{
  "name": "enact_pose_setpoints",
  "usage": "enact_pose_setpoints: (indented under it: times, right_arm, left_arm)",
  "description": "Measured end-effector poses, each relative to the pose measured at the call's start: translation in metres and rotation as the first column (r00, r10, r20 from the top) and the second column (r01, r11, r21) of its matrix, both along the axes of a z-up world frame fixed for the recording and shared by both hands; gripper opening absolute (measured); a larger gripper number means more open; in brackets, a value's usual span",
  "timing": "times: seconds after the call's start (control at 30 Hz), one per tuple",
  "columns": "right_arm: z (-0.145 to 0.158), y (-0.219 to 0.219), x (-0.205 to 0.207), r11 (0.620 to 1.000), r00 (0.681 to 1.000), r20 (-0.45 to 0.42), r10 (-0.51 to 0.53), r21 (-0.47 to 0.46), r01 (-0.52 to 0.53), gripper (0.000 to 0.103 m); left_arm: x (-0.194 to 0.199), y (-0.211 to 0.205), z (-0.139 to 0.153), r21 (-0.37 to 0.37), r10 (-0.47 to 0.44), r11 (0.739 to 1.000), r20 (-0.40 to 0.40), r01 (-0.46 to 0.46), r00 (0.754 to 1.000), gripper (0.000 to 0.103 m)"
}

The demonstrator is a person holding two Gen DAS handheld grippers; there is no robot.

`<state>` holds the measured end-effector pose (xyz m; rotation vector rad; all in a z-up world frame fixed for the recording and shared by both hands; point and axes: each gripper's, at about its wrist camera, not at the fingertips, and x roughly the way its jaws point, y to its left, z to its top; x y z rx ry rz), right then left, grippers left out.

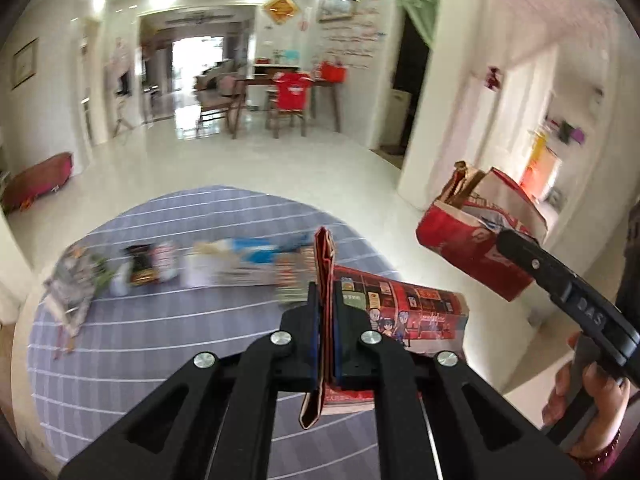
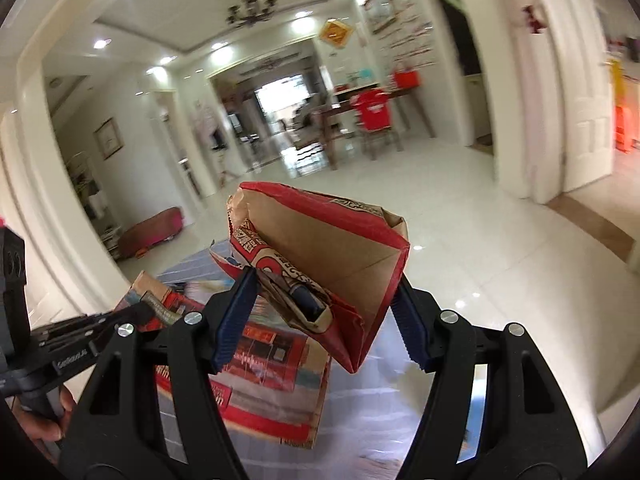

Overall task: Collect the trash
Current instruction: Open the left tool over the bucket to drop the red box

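**Two grippers lift paper bags above a striped table**

Closest to the lens, the left gripper (image 1: 327, 320) is clamped tight on the folded edge of a flat red printed paper bag (image 1: 404, 312), which hangs over a table covered in a blue striped cloth (image 1: 160, 344). The right gripper (image 2: 326, 312) squeezes a bulkier red-and-brown paper bag (image 2: 320, 248) between its blue pads (image 2: 236, 320), the jaws partway closed on it, held up in the air beside the table. More trash (image 1: 192, 268) lies blurred in a row across the cloth.

Risks, as I judge them: the crumpled bag could slip from the wide hold, or its contents spill from the open mouth. The thin flat bag might tear.

Cartoon figures decorate the flat bag; its lettering is too blurred to read.
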<state>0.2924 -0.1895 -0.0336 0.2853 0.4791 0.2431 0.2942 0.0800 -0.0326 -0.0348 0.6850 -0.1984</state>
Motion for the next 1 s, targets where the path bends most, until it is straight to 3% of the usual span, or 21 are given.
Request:
enact_pose_setpoints:
  times: [0.17,0.33,0.6,0.63,0.7,0.77,0.8,0.83,1.0]
  right_arm:
    - [-0.027,-0.071,-0.017,0.99,0.989,-0.046,-0.138,-0.011,0.138,0.065]
    - [-0.067,-0.133,-0.025,0.963,0.955,-0.124,-0.269,-0.012,0.269,0.065]
    - [-0.123,-0.191,-0.024,0.918,0.895,-0.214,-0.39,-0.016,0.396,0.065]
    - [-0.129,-0.194,-0.027,0.913,0.89,-0.221,-0.399,-0.012,0.407,0.065]
    - [-0.14,-0.205,-0.03,0.904,0.879,-0.23,-0.418,-0.01,0.428,0.065]
    - [-0.15,-0.211,-0.032,0.896,0.868,-0.243,-0.433,-0.008,0.445,0.066]
    - [-0.154,-0.214,-0.032,0.894,0.864,-0.251,-0.436,-0.006,0.449,0.066]
    - [-0.159,-0.216,-0.03,0.892,0.86,-0.263,-0.437,-0.005,0.452,0.066]
    - [-0.171,-0.214,-0.026,0.898,0.859,-0.294,-0.42,0.002,0.44,0.066]
  left_arm:
    - [0.028,-0.098,-0.027,0.069,-0.1,0.992,-0.056,0.104,0.993,0.005]
    - [0.049,-0.18,-0.067,0.158,-0.157,0.971,-0.136,0.178,0.978,0.005]
    - [0.079,-0.263,-0.124,0.229,-0.205,0.939,-0.226,0.256,0.952,0.007]
    - [0.083,-0.269,-0.13,0.23,-0.206,0.938,-0.235,0.26,0.95,0.009]
    - [0.089,-0.279,-0.139,0.206,-0.23,0.937,-0.246,0.283,0.941,0.025]
    - [0.094,-0.288,-0.148,0.215,-0.235,0.932,-0.254,0.291,0.938,0.059]
    - [0.098,-0.293,-0.156,0.234,-0.226,0.928,-0.267,0.29,0.937,0.067]
    - [0.099,-0.295,-0.161,0.235,-0.228,0.925,-0.282,0.298,0.932,0.072]
    - [0.103,-0.292,-0.176,0.192,-0.238,0.93,-0.335,0.313,0.912,0.072]
